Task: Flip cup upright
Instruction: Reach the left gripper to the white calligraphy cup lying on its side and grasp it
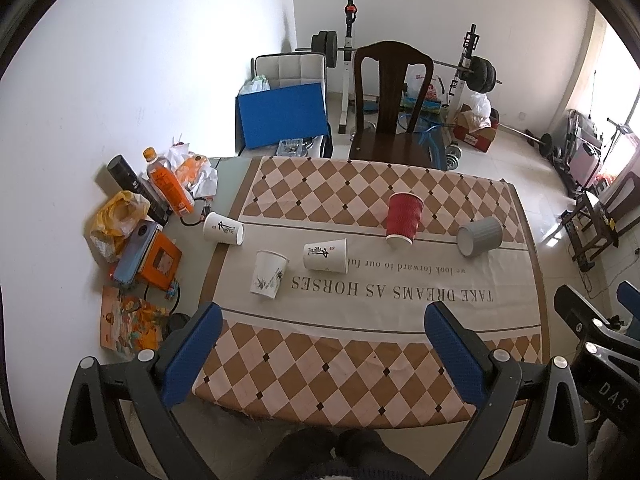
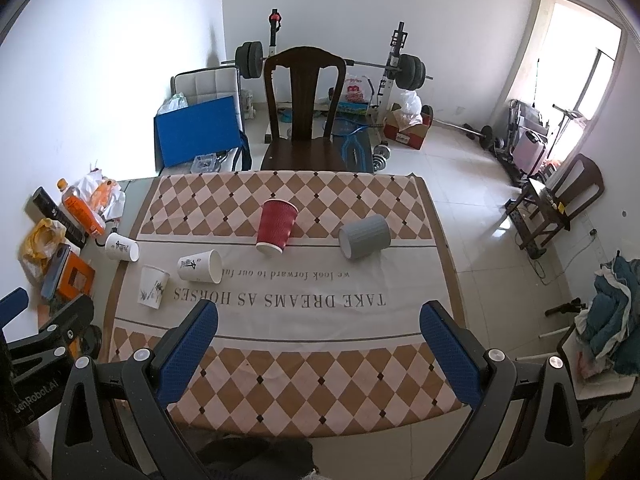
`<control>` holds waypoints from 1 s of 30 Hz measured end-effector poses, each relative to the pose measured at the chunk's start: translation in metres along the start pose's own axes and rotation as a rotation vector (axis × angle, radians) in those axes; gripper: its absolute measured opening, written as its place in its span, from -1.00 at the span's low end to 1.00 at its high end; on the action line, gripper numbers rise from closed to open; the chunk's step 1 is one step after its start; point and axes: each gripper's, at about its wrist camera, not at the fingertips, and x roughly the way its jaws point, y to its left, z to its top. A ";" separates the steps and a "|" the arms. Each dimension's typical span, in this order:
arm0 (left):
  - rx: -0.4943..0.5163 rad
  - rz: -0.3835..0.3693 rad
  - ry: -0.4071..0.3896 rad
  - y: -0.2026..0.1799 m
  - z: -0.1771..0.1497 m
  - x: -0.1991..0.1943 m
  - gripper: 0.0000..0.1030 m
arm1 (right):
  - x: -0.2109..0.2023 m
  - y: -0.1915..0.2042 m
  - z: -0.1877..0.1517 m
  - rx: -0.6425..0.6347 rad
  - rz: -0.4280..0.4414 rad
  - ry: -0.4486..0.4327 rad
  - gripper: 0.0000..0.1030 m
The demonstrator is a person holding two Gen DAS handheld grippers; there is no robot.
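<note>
Several cups lie on their sides on the checked tablecloth (image 1: 360, 364). A red ribbed cup (image 1: 403, 216) (image 2: 276, 222) lies mid-table with its mouth toward me. A grey ribbed cup (image 1: 480, 236) (image 2: 365, 236) lies to its right. Three white printed cups lie at the left: one off the cloth (image 1: 222, 229) (image 2: 122, 246), one in the middle (image 1: 325, 255) (image 2: 199, 266), one nearest me (image 1: 269, 274) (image 2: 153, 286). My left gripper (image 1: 324, 334) and right gripper (image 2: 320, 330) are both open and empty, held above the table's near edge, well short of the cups.
Clutter sits along the table's left side: an orange bottle (image 1: 168, 182), a black can (image 1: 136, 188), a yellow bag (image 1: 116, 216), a phone on an orange box (image 1: 154, 256). A dark wooden chair (image 1: 390, 120) stands behind the table. Gym equipment fills the back.
</note>
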 end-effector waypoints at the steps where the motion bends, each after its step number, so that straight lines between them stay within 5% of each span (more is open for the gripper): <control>1: -0.004 0.003 -0.001 0.001 -0.001 0.001 1.00 | 0.009 0.015 -0.010 -0.005 0.007 0.008 0.98; 7: -0.024 0.056 0.054 0.006 -0.008 0.052 1.00 | 0.036 0.015 -0.014 -0.004 0.018 0.051 0.98; 17: 0.043 0.208 0.234 0.025 -0.032 0.182 1.00 | 0.218 0.039 -0.063 -0.060 0.072 0.406 0.98; 22: 0.238 0.250 0.270 0.016 -0.034 0.243 1.00 | 0.282 0.057 -0.076 -0.112 0.018 0.517 0.98; 30: 0.761 0.248 0.290 -0.022 -0.026 0.329 0.87 | 0.365 0.067 -0.071 -0.122 -0.067 0.638 0.98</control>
